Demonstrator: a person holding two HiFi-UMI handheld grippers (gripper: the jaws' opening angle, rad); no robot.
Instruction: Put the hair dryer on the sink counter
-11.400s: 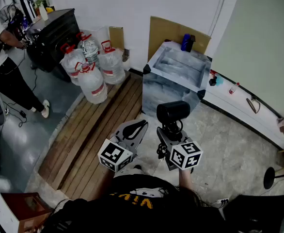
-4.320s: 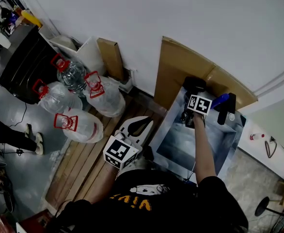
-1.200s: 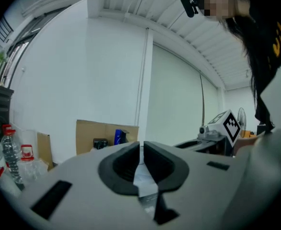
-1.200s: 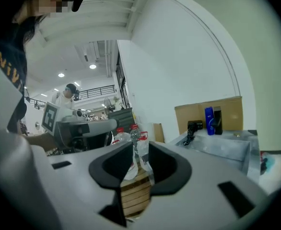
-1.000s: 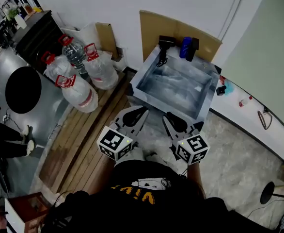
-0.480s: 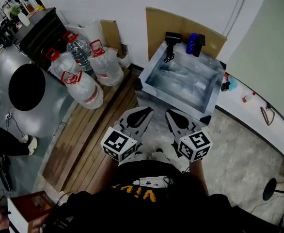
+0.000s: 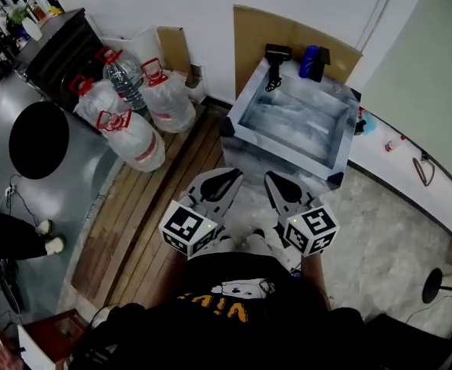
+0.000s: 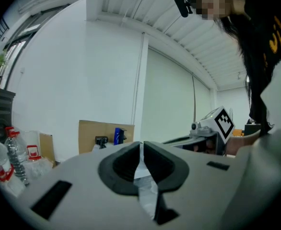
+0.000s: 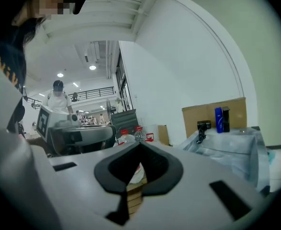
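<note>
The hair dryer (image 7: 276, 55) lies on the counter (image 7: 348, 133) at its back left corner, black, with its cord trailing down toward the basin (image 7: 295, 122). Just to its right on the same back ledge stand a blue bottle (image 7: 312, 60) and a dark bottle (image 7: 323, 57), side by side. A sheet of cardboard (image 7: 288, 37) leans on the wall behind all three.

Both tools are well apart from the dryer, held low in front of the person. The left hand-held gripper (image 7: 227, 176) has its jaws together with nothing between them. The right hand-held gripper (image 7: 272, 177) is closed up the same way and is also empty.

Off to the left, water jugs (image 7: 133, 137) with red handles crowd beside wooden planks (image 7: 145, 214) on the floor.
</note>
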